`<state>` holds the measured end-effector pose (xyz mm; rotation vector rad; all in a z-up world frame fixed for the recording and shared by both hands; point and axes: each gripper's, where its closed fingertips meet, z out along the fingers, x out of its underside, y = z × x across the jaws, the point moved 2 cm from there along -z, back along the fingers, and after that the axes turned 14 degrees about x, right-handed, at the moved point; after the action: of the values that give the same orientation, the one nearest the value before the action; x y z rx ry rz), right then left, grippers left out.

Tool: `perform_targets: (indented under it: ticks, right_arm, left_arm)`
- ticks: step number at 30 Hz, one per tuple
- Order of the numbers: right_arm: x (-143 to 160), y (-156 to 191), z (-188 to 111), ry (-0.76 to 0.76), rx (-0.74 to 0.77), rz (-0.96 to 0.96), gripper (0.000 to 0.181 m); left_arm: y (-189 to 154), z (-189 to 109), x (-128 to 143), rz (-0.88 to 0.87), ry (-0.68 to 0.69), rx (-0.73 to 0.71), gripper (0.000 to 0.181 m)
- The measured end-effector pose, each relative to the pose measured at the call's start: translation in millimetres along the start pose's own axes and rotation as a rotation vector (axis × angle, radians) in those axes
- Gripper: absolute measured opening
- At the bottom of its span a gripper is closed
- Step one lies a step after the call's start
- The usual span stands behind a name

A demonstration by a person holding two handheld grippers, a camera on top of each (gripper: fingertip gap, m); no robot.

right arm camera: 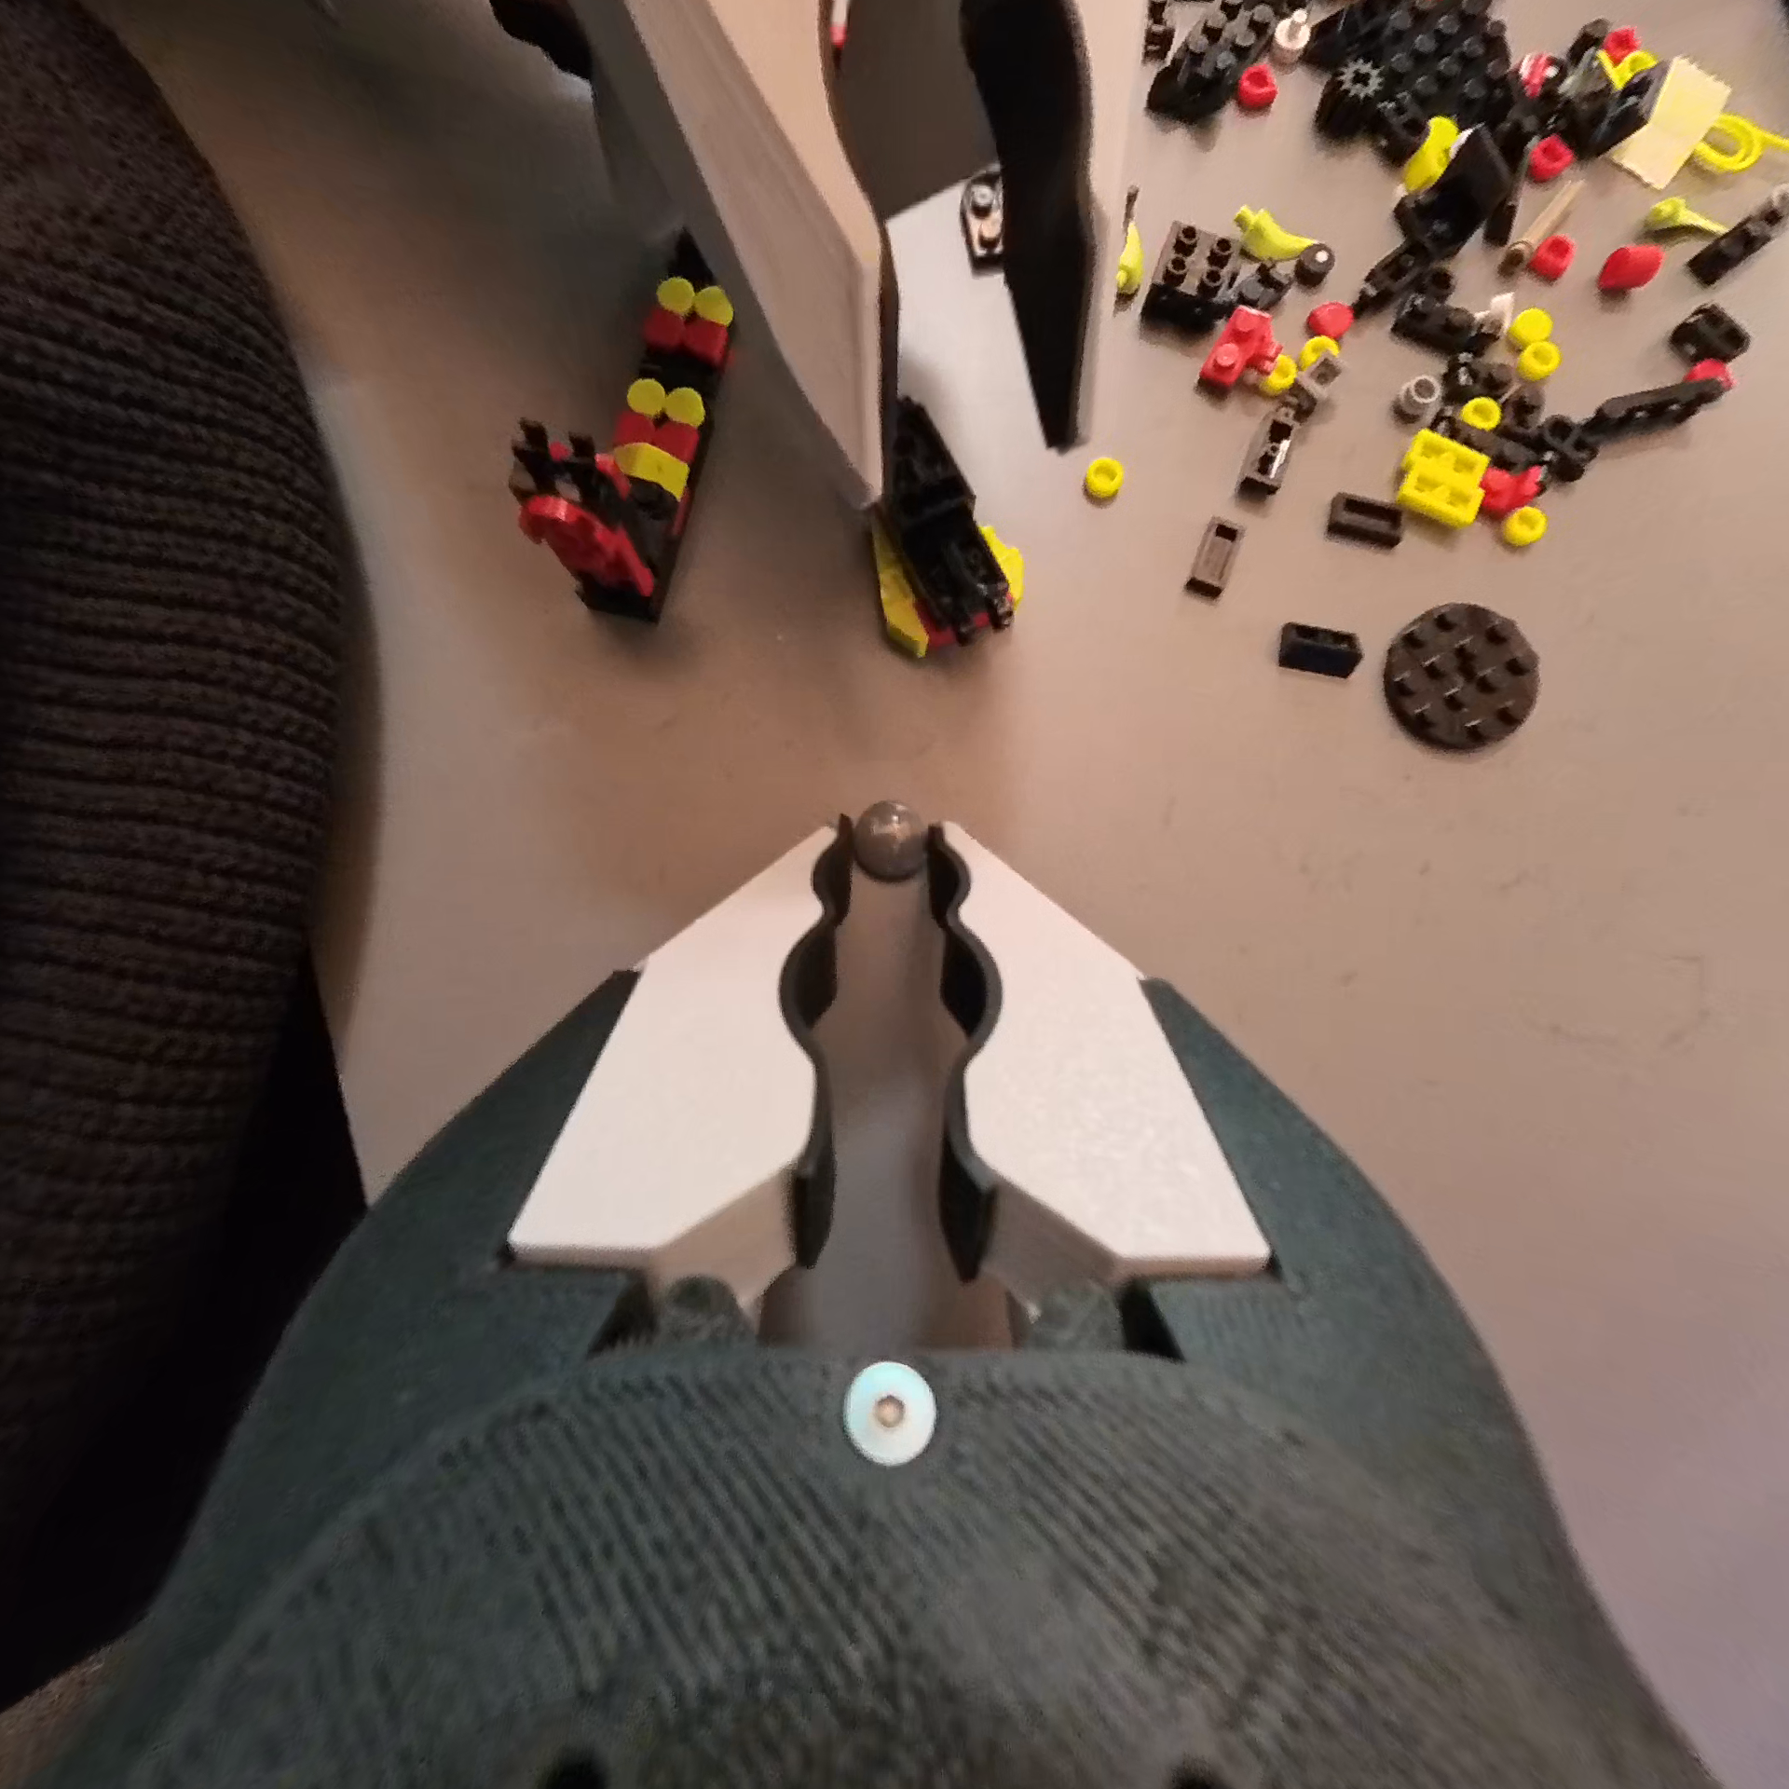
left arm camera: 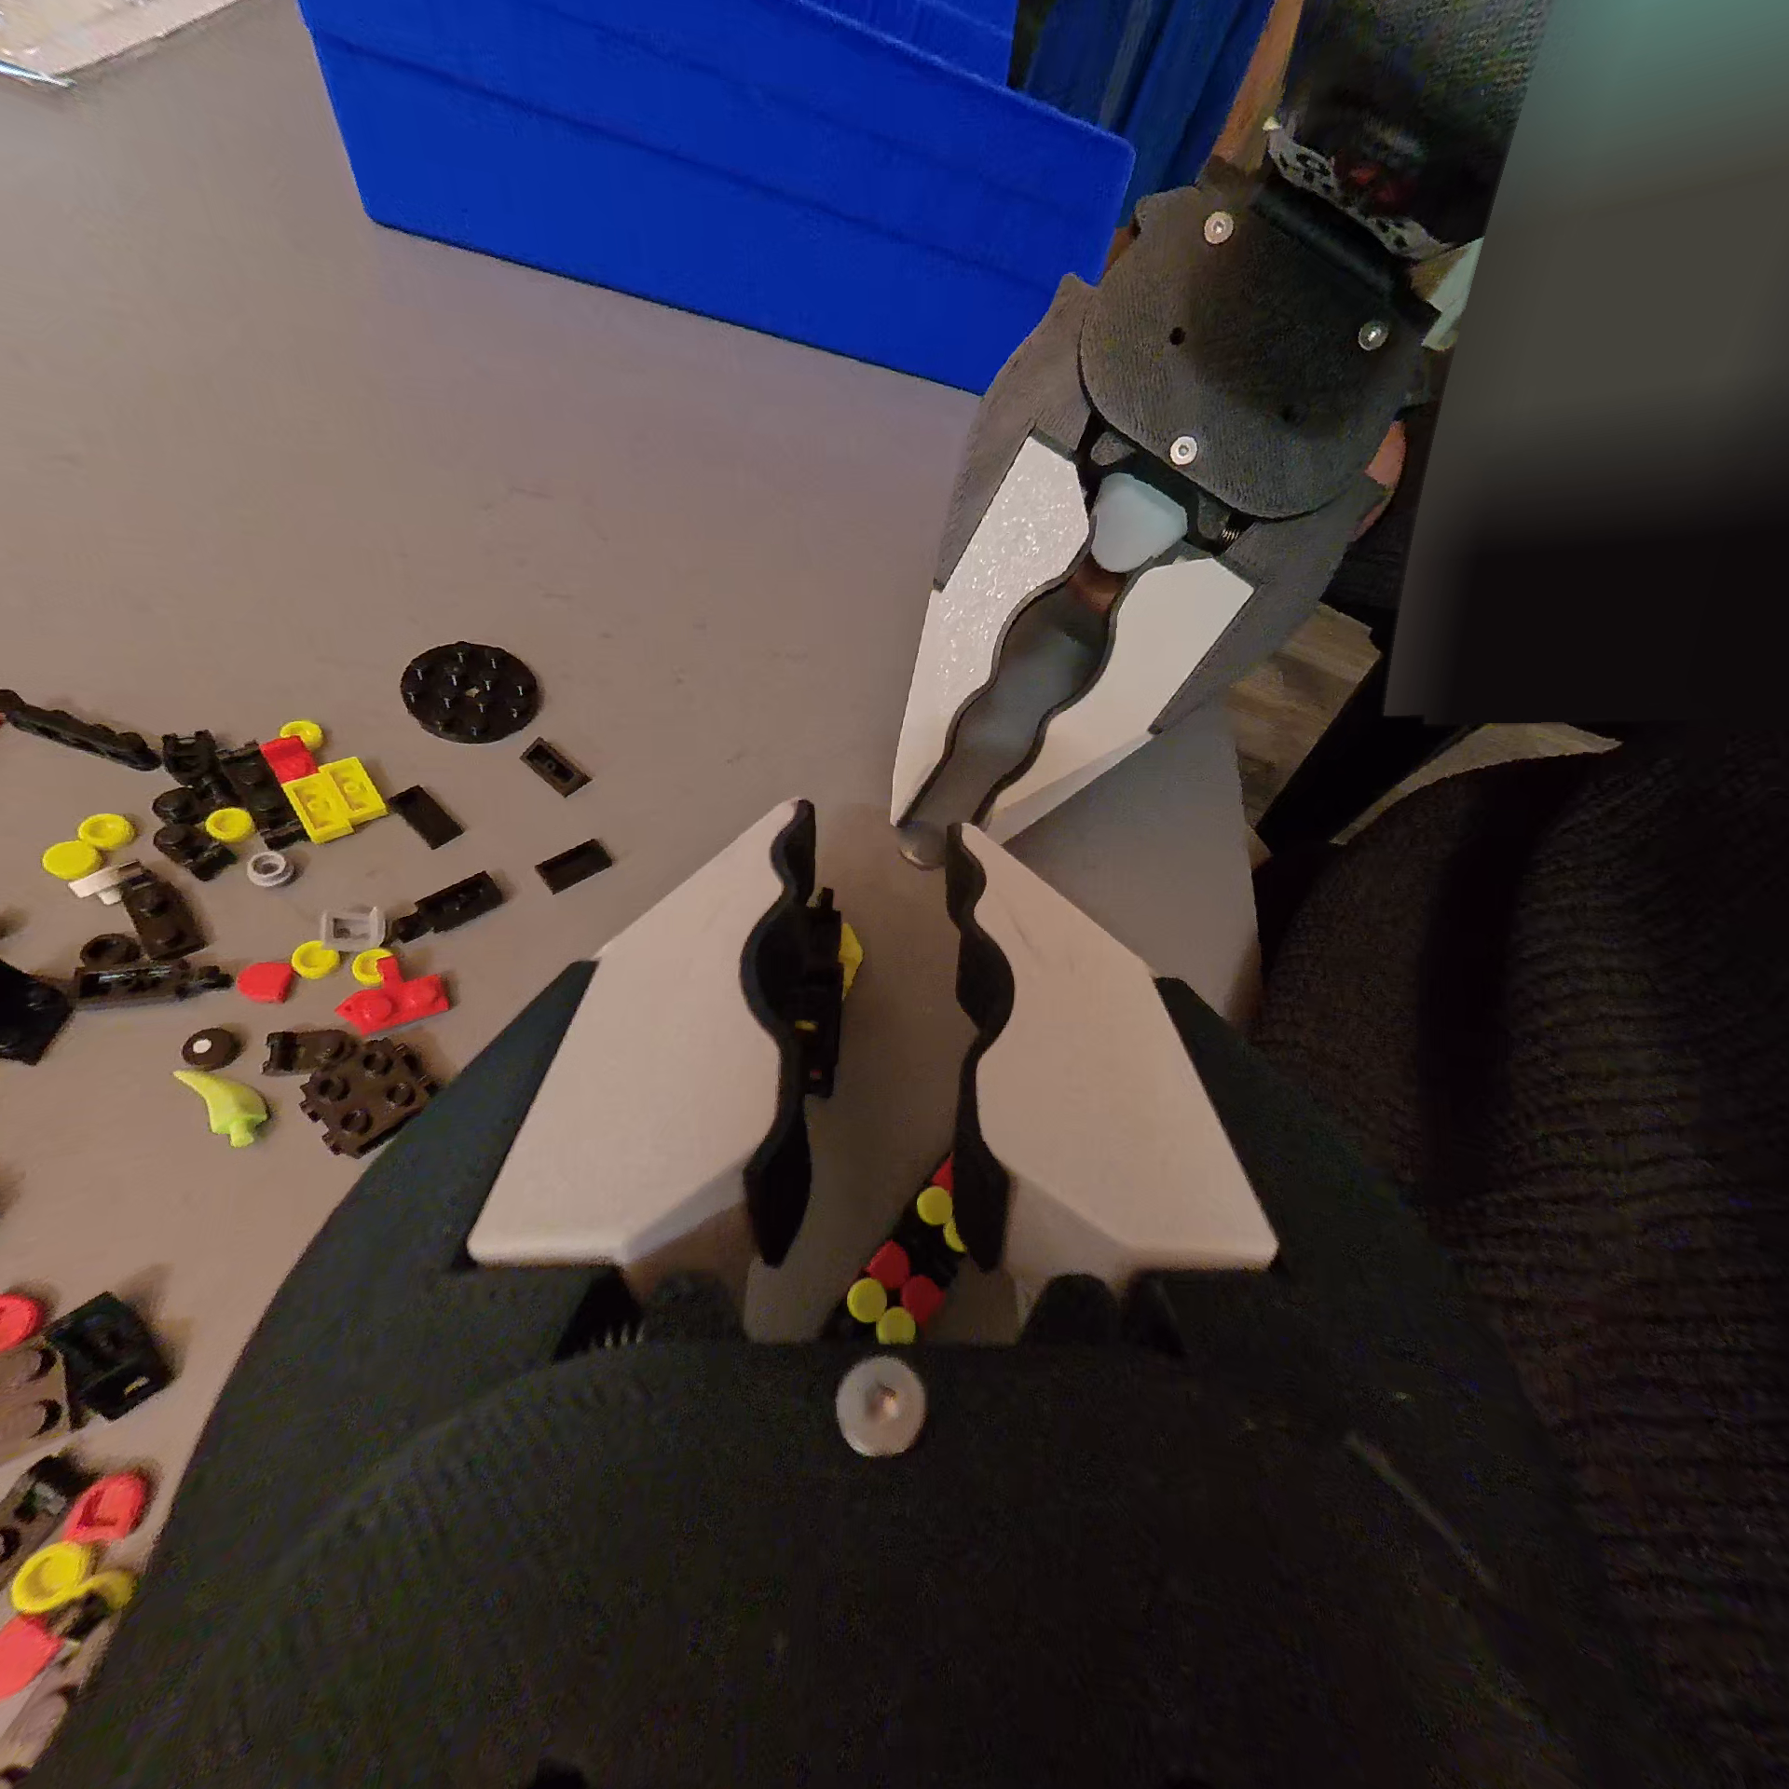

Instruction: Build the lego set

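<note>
My left gripper (left arm camera: 881, 823) is open. A small black, yellow and red lego assembly (left arm camera: 823, 978) rests against the inner pad of its left finger. In the right wrist view this assembly (right arm camera: 944, 557) lies on the grey table (right arm camera: 1258, 968) at the tip of one finger of the left gripper (right arm camera: 968, 465); the other finger stands apart from it. A second, longer assembly (right arm camera: 629, 455) with red and yellow round tops lies beside it and shows between my left fingers (left arm camera: 905, 1258). My right gripper (right arm camera: 889, 834) is shut on a small dark round piece (right arm camera: 889, 842), close in front of the left fingertips (left arm camera: 918, 850).
A pile of loose black, yellow and red pieces (left arm camera: 290, 871) covers the table's left side, with a black round plate (left arm camera: 469, 692) near it (right arm camera: 1460, 675). A blue bin (left arm camera: 726, 174) stands at the back. A dark knitted sleeve (left arm camera: 1500, 1113) lies along the table edge.
</note>
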<state>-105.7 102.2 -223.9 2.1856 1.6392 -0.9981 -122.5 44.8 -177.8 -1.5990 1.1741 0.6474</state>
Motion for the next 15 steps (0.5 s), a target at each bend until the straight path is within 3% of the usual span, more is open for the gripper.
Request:
perform_targets:
  ticks: [1,12,15]
  right_arm:
    - [-0.4,0.1,0.3,0.0,-0.003,-0.002,0.013]
    - [-9.2,-5.7,0.6,-0.034,-0.053,0.051,0.004]
    - [-10.7,-7.5,0.6,-0.039,-0.065,0.075,0.012]
  left_arm:
    - [0.5,-1.0,0.3,-0.002,-0.001,-0.005,0.025]
    - [1.6,-11.0,4.1,-0.005,-0.009,-0.052,0.026]
    - [1.3,-12.8,4.9,-0.009,-0.013,-0.056,0.026]
